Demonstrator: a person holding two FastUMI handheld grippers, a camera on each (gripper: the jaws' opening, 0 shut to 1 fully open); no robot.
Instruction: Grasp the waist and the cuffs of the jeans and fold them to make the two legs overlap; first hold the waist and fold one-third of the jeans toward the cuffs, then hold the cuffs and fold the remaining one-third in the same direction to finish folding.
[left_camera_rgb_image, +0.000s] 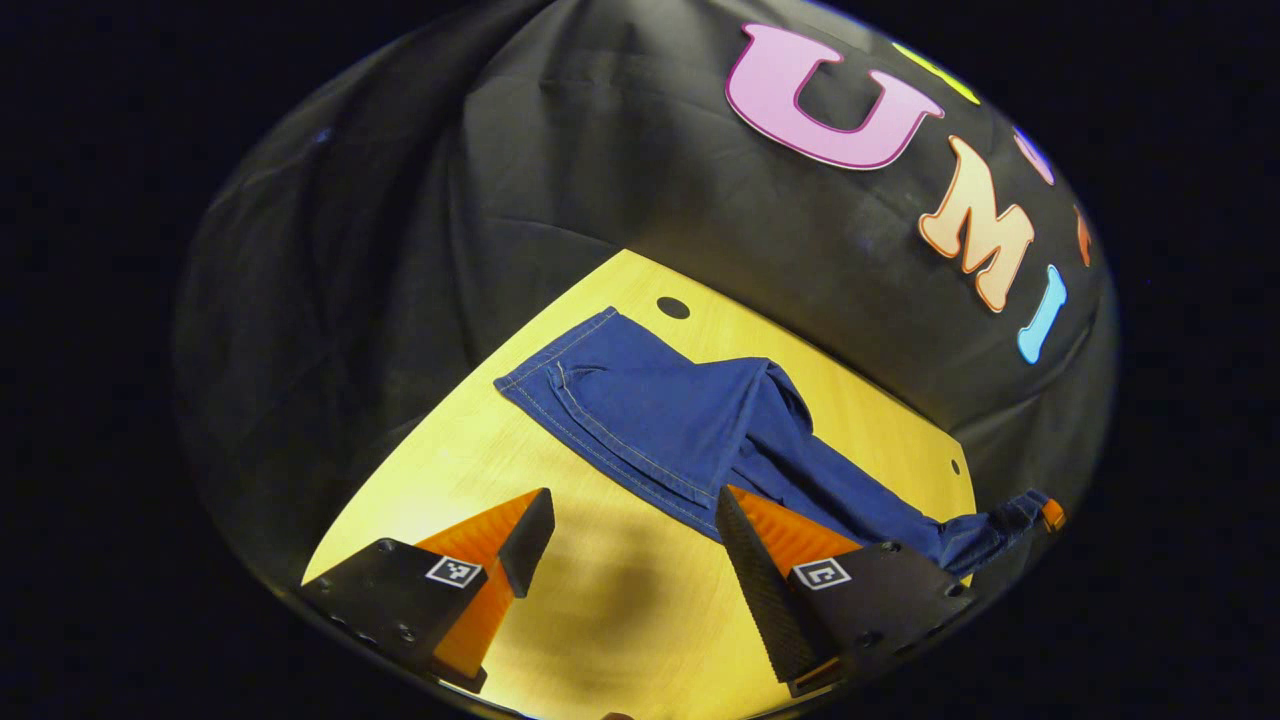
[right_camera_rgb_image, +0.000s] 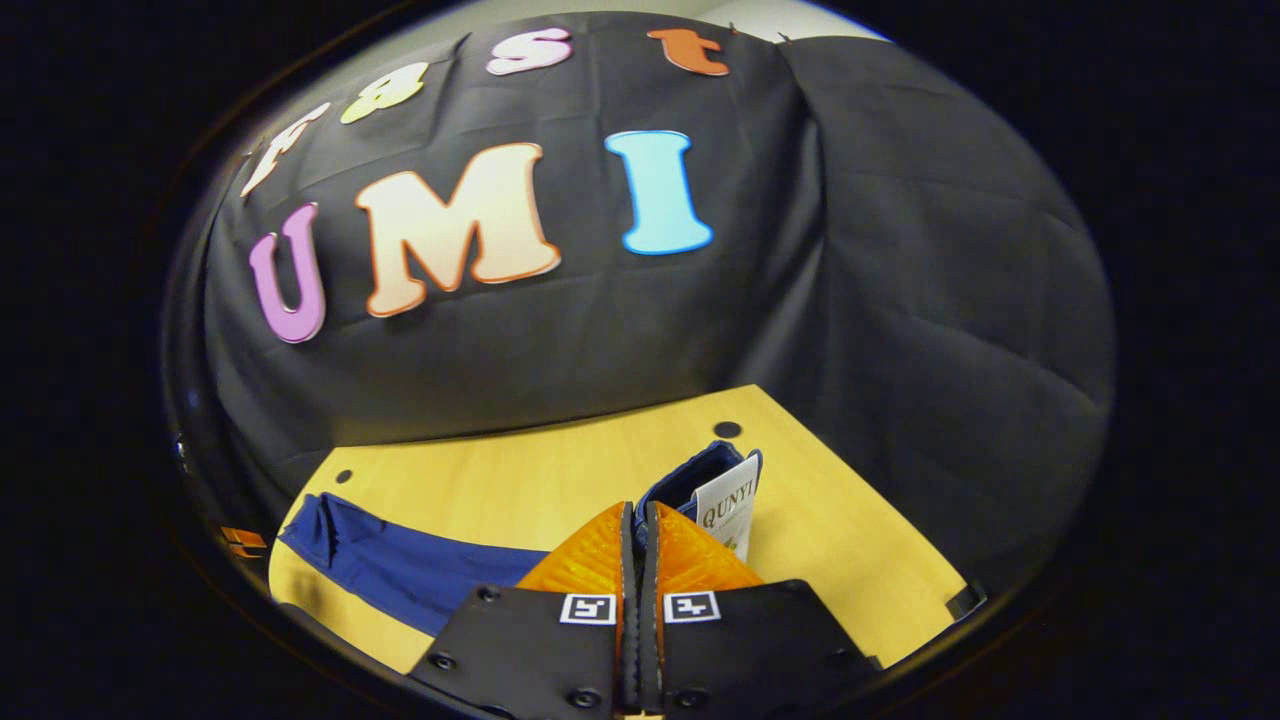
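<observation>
the dark blue denim jeans (left_camera_rgb_image: 650, 420) are spread on the yellow wooden table (left_camera_rgb_image: 480, 470). the left gripper (left_camera_rgb_image: 632, 525) is held wide open above the table. the right gripper (right_camera_rgb_image: 636, 530) is closed on the jeans' waist (right_camera_rgb_image: 700, 480), beside a white paper tag (right_camera_rgb_image: 730, 505).

Jeans (left_camera_rgb_image: 660, 420) on wooden table (left_camera_rgb_image: 590, 610)

Left gripper (left_camera_rgb_image: 633, 520) fingers apart above table (left_camera_rgb_image: 600, 620); jeans (left_camera_rgb_image: 680, 420) beyond

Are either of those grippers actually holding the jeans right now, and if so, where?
The right gripper is shut on the jeans, apparently at the waist edge by the paper tag. The left gripper is open above the table, holding nothing.
</observation>
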